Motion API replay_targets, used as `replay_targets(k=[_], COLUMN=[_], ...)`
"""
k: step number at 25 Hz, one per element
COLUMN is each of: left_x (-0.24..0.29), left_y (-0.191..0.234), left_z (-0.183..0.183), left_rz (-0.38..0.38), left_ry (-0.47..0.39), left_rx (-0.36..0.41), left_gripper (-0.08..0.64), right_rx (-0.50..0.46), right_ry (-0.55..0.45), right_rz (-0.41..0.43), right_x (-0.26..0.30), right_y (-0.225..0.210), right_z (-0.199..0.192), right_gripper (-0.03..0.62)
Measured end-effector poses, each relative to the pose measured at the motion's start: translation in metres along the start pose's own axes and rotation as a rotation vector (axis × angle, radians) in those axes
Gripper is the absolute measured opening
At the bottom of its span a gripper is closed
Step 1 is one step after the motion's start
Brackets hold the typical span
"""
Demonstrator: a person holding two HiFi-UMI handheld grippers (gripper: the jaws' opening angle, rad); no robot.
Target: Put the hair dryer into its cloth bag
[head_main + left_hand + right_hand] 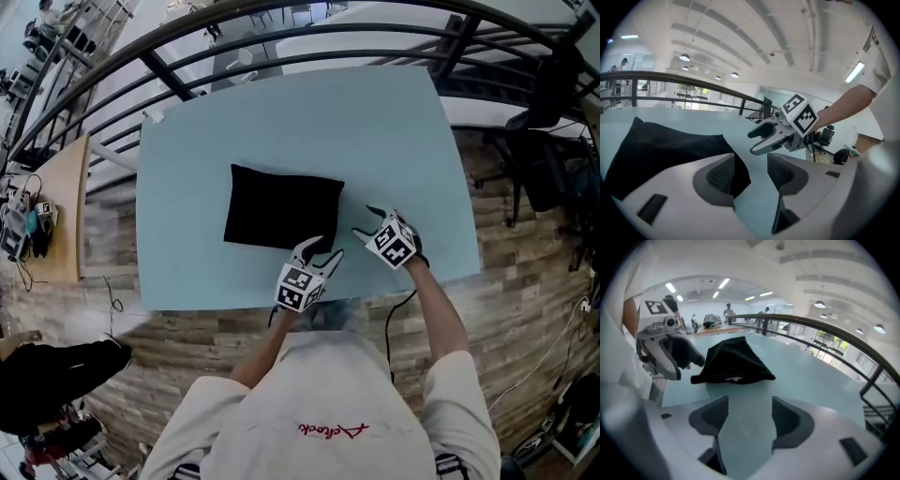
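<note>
Pale blue table (pixel 187 187) over a plank floor (pixel 506 281), with a curved dark railing (pixel 281 33) beyond the far edge. Lying flat on the tabletop, toward its near side: black cloth bag (pixel 284 208). Same bag (pixel 733 362) heaped and bulging from the right gripper view, with a small white mark at its lower hem. Hair dryer not to be made out in any view; whether inside the bag, impossible to tell.

At the bag's near right corner: left gripper (pixel 321 251), jaws spread wide, pads pressing on nothing. From its own camera, left gripper (pixel 751 174) with that corner of the bag (pixel 670 145) showing behind one pad and reaching a little into the gap, cloth not pinched.

Just right of the bag, clear of the cloth: right gripper (pixel 367 221), jaws likewise wide apart. From its own camera, right gripper (pixel 747 420) with only bare tabletop between the pads, the bag ahead and well short of them.

Well to the right of the bag, off the table: dark office chair (pixel 539 141). Well to the left of the bag: wooden bench (pixel 61 206) with small gear on it.
</note>
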State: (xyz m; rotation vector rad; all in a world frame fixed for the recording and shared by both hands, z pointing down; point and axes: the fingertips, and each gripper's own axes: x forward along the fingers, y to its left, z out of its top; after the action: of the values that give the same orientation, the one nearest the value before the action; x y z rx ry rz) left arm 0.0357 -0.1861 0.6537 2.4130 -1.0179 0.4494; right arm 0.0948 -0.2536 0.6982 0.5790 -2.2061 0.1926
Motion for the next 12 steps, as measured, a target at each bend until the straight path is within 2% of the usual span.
replay_targets(k=[3, 5, 8, 12], left_x=[-0.011, -0.017, -0.024, -0.031], left_y=[0.014, 0.022, 0.027, 0.022], left_z=[0.015, 0.026, 0.041, 0.048], left_rz=[0.054, 0.078, 0.096, 0.108], left_ry=[-0.056, -0.086, -0.121, -0.147], left_rx=[0.002, 0.005, 0.018, 0.033], left_gripper=[0.185, 0.139, 0.07, 0.017], right_rx=[0.168, 0.24, 0.269, 0.258], right_ry=[-0.179, -0.285, -0.367, -0.425], right_rz=[-0.045, -0.066, -0.08, -0.112], right_x=[-0.021, -0.032, -0.04, -0.052], right_y=[-0.008, -0.009, -0.003, 0.007], right_z=[0.025, 0.045, 0.064, 0.079], right_gripper=[0.296, 0.25, 0.195, 0.038])
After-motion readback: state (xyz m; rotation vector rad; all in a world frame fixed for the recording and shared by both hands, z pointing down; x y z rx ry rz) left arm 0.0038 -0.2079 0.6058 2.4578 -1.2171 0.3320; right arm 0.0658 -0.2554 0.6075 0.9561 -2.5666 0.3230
